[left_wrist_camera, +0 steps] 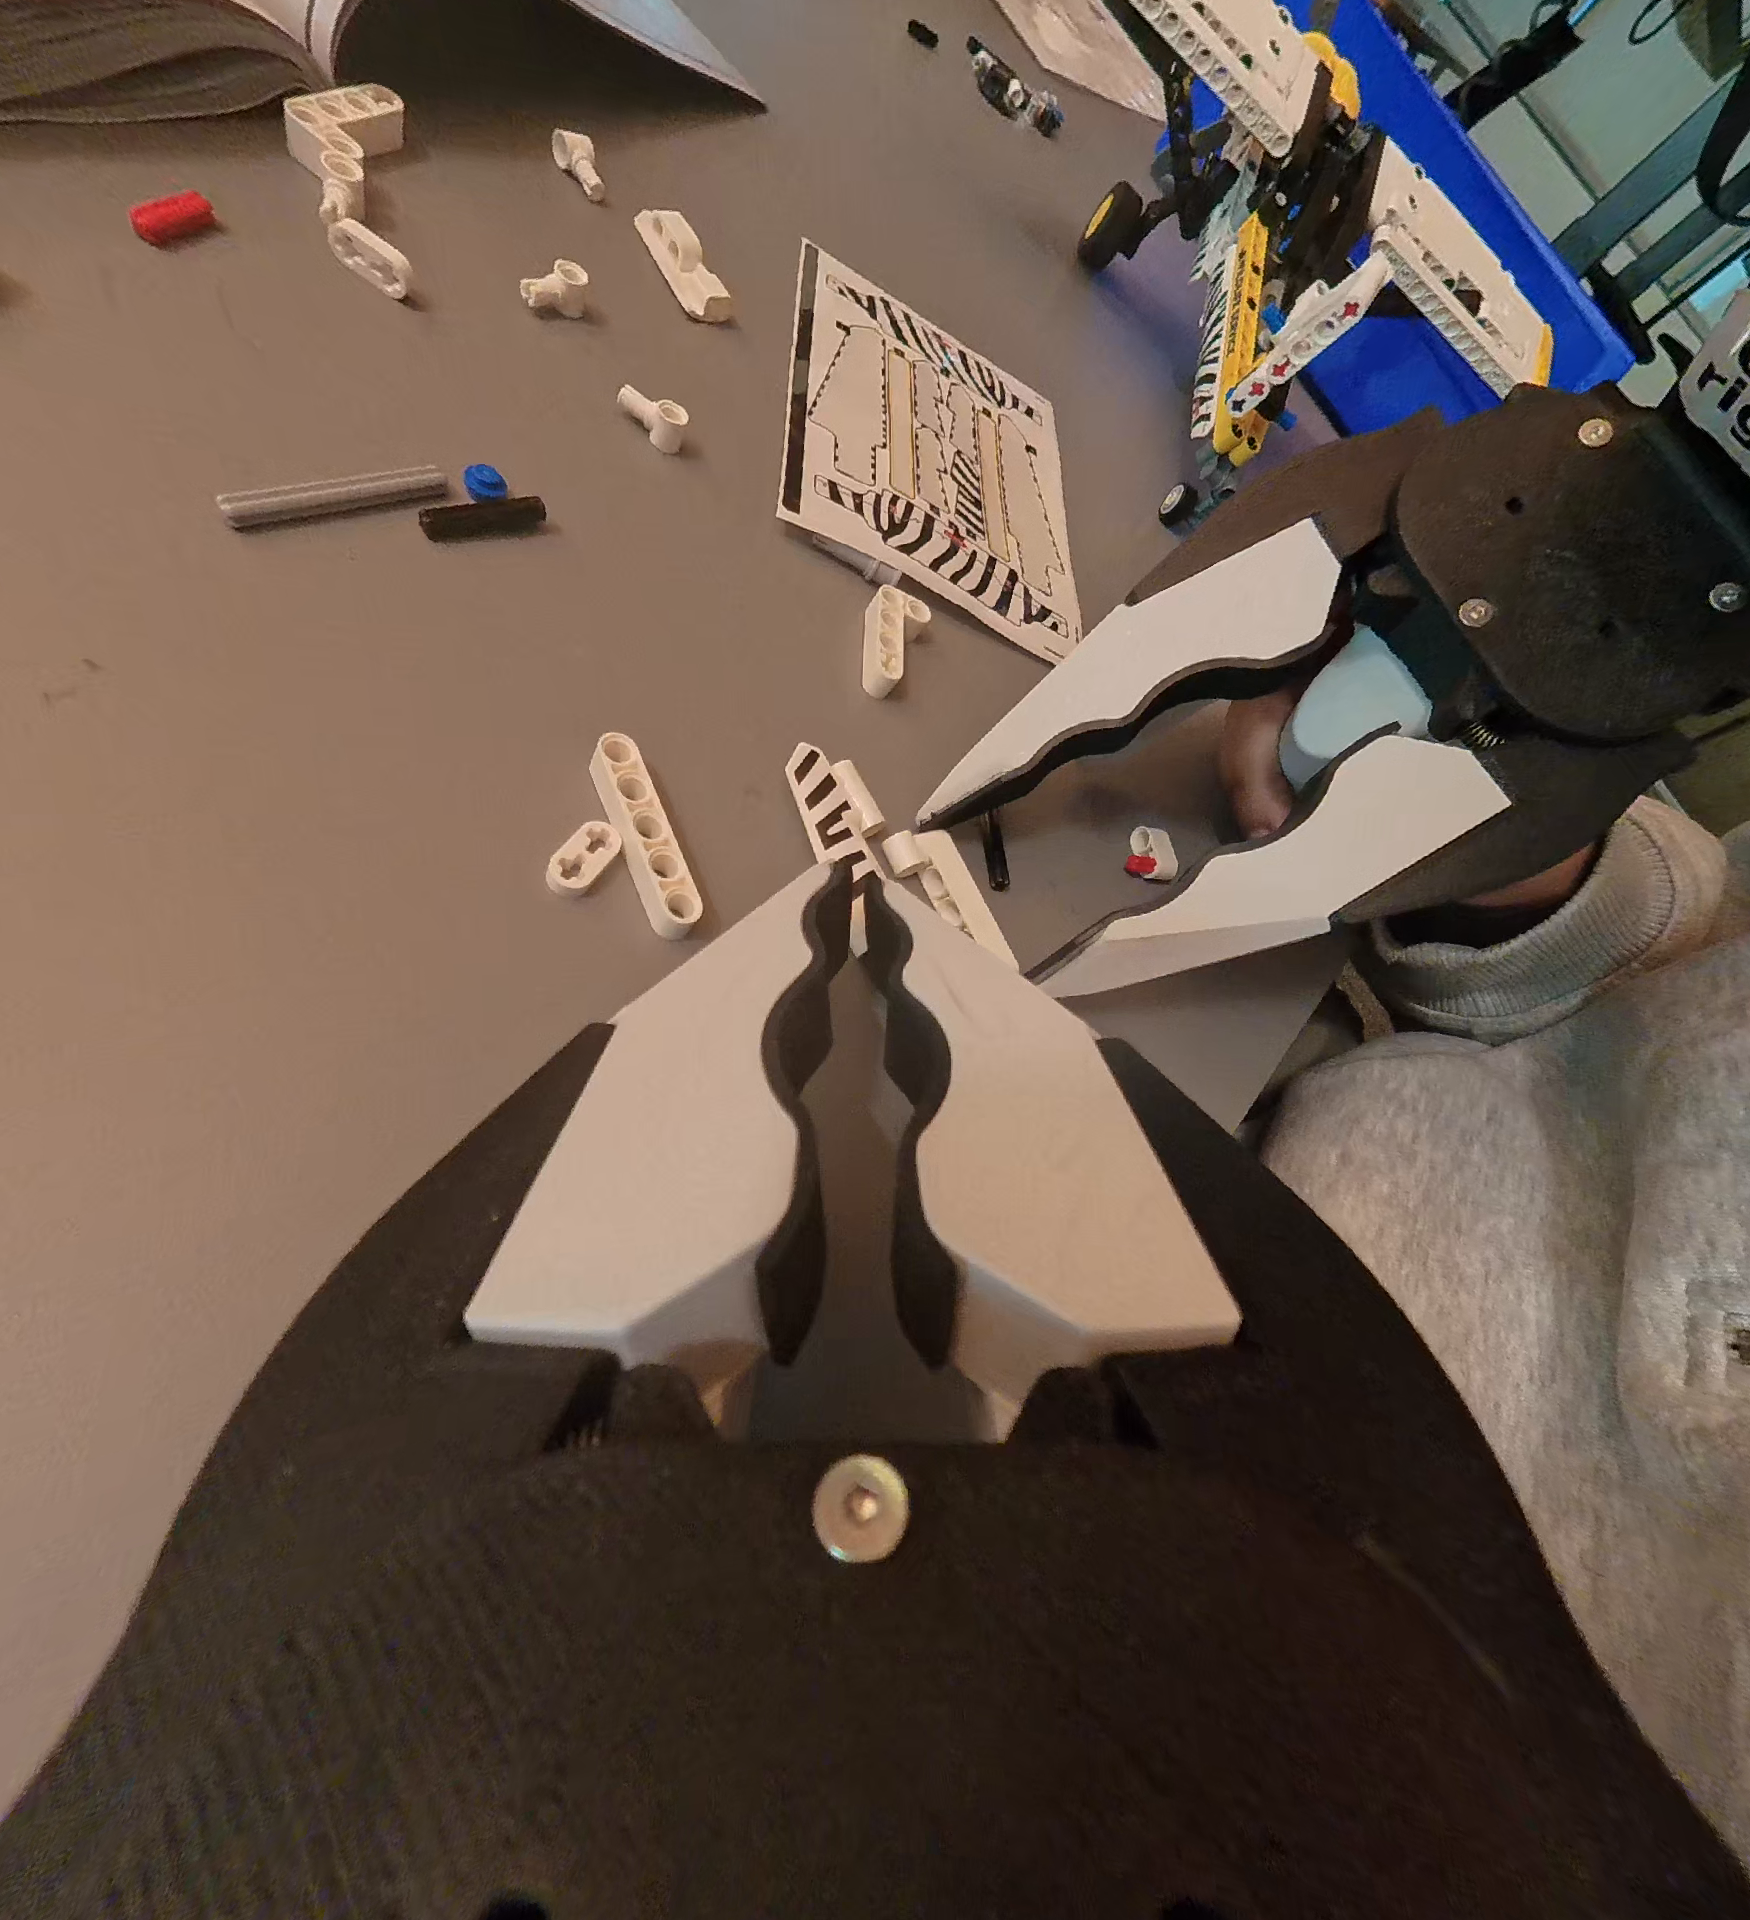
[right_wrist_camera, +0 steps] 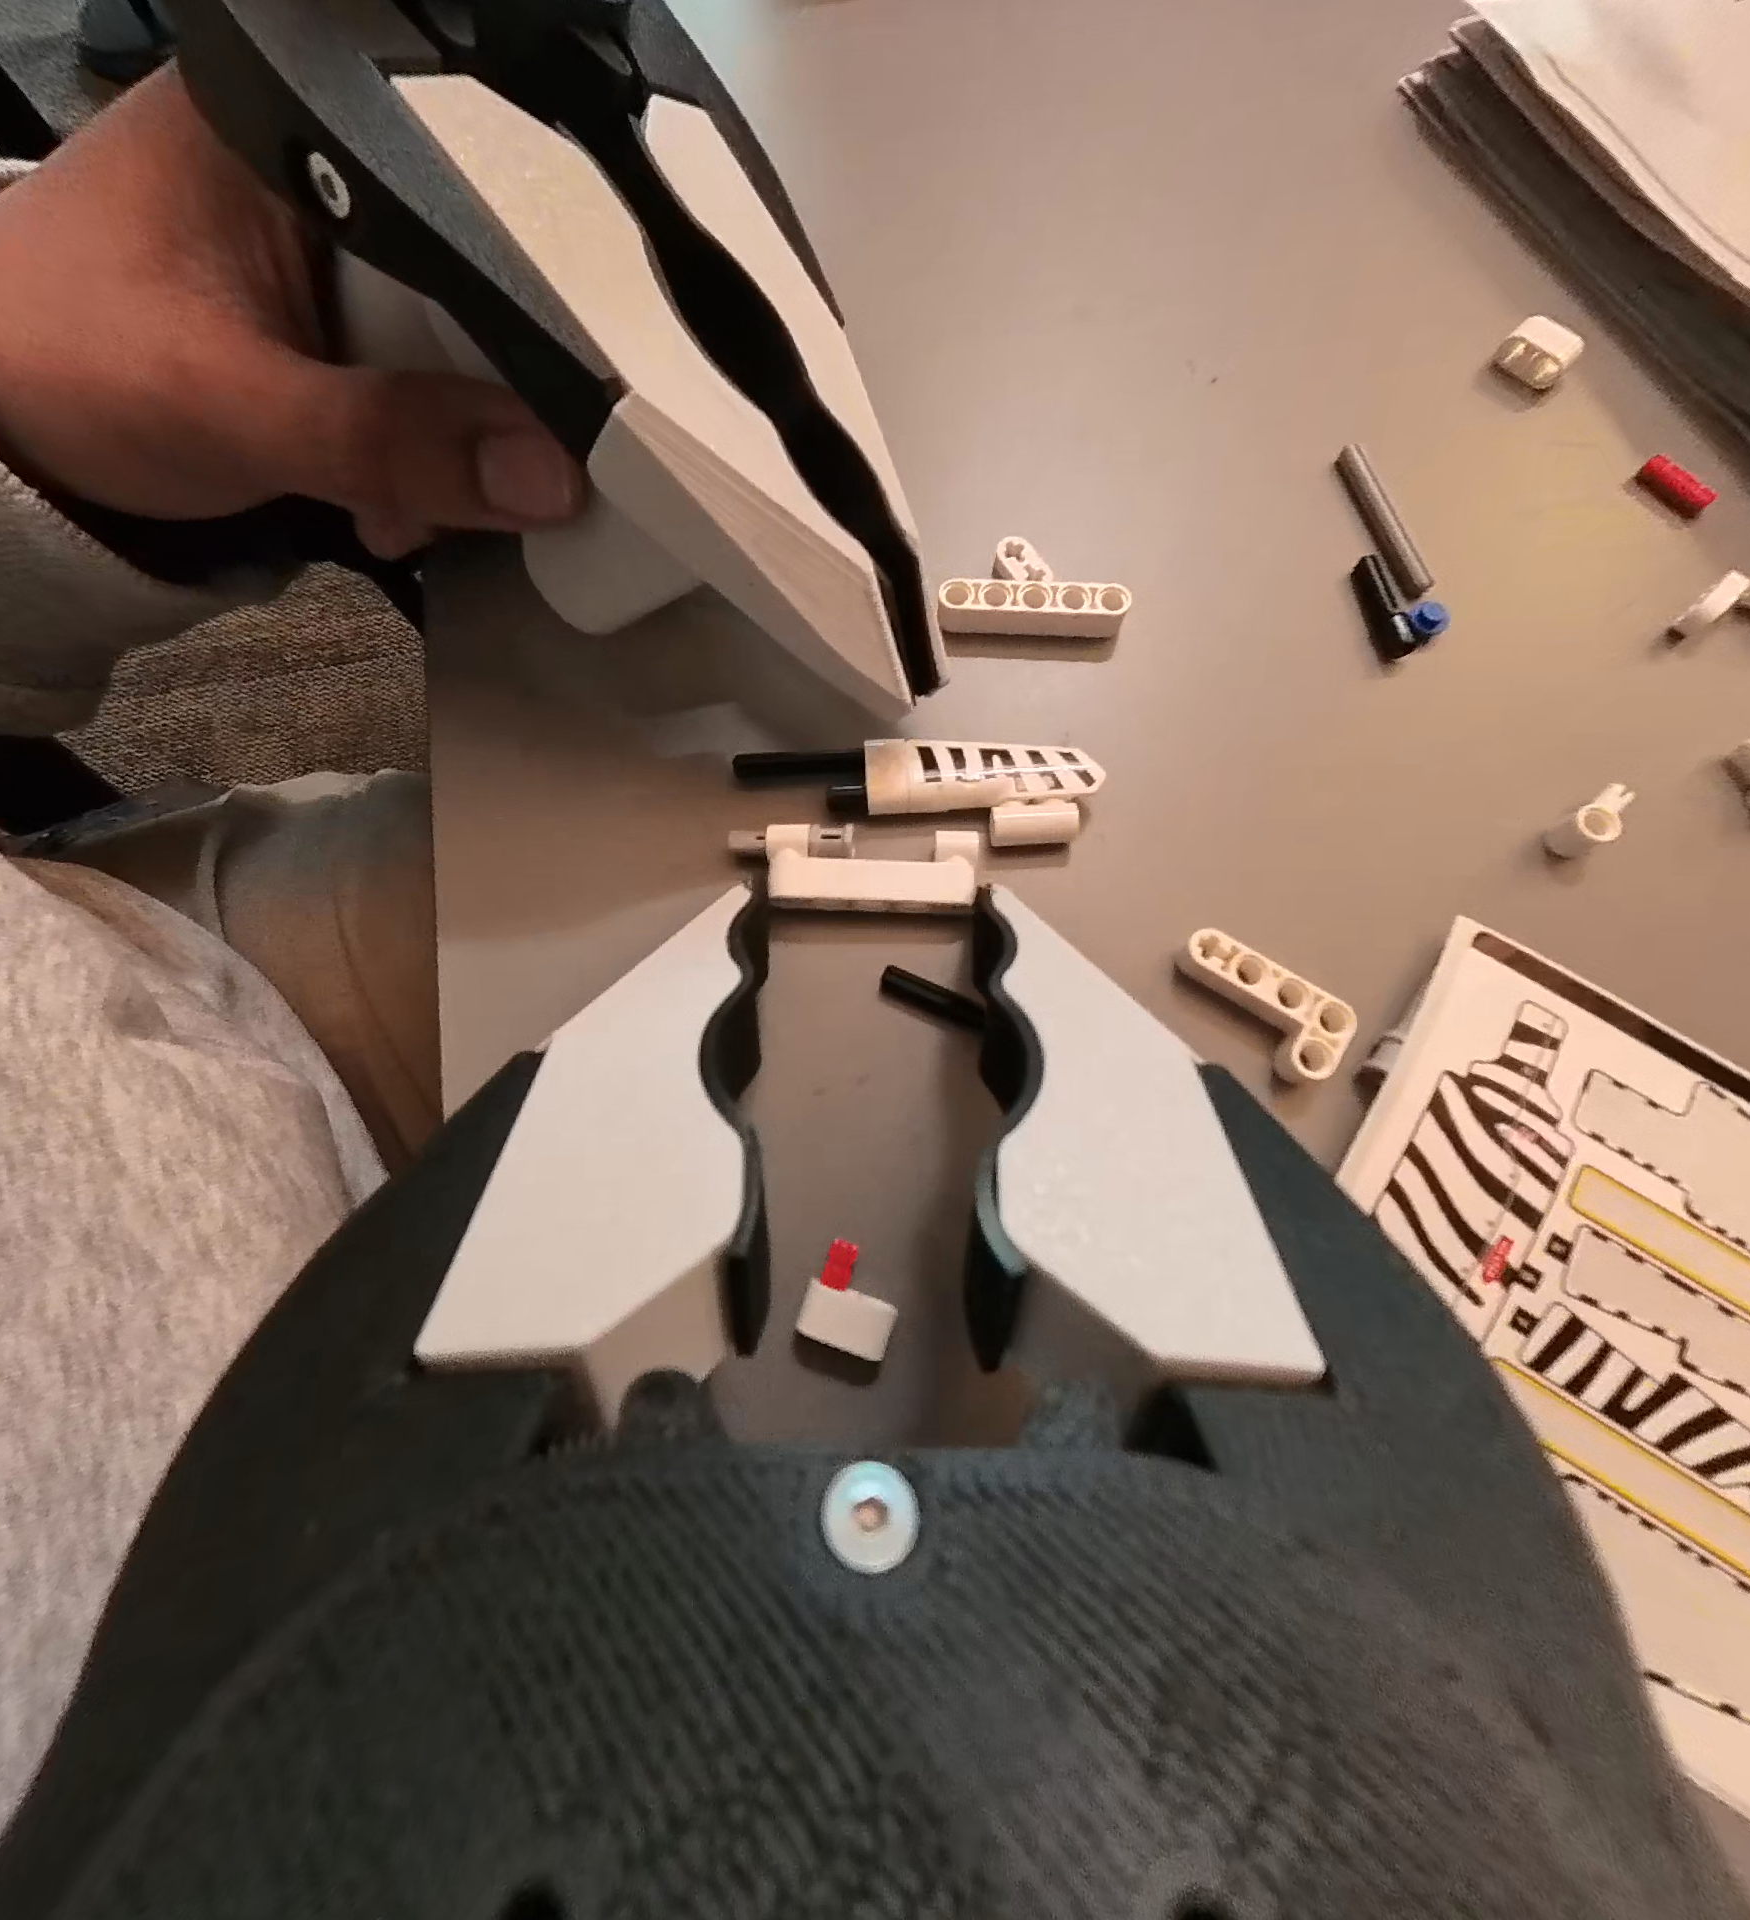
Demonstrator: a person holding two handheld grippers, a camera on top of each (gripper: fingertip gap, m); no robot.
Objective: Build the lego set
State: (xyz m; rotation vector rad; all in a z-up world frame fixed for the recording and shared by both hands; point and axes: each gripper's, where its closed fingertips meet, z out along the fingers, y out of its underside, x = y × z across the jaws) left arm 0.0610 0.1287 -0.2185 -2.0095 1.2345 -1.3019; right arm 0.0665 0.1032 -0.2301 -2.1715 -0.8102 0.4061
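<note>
A white beam assembly [right_wrist_camera: 871, 883] lies on the grey table just at my right gripper's [right_wrist_camera: 871, 914] fingertips. The right gripper is open, with one tip at each end of the assembly; I cannot tell whether they touch it. Beyond it lies a white panel with zebra stripes [right_wrist_camera: 996, 774] with black pins at its left end. My left gripper [left_wrist_camera: 858, 894] is shut and empty, tips just above the striped panel [left_wrist_camera: 829, 821]. In the right wrist view the left gripper [right_wrist_camera: 918, 675] comes in from the upper left. A loose black pin [right_wrist_camera: 928, 992] and a small white piece with a red pin [right_wrist_camera: 845, 1320] lie under my right gripper.
A sticker sheet [left_wrist_camera: 928, 447] lies to the right. Loose parts include a five-hole beam [left_wrist_camera: 647, 831], an L-shaped beam [right_wrist_camera: 1276, 1003], a grey axle [left_wrist_camera: 331, 494] and a red piece [left_wrist_camera: 170, 216]. The part-built model [left_wrist_camera: 1318, 208] stands by a blue bin [left_wrist_camera: 1453, 208]. An open booklet [left_wrist_camera: 123, 52] lies at the back. My left and right fingertips are right by each other.
</note>
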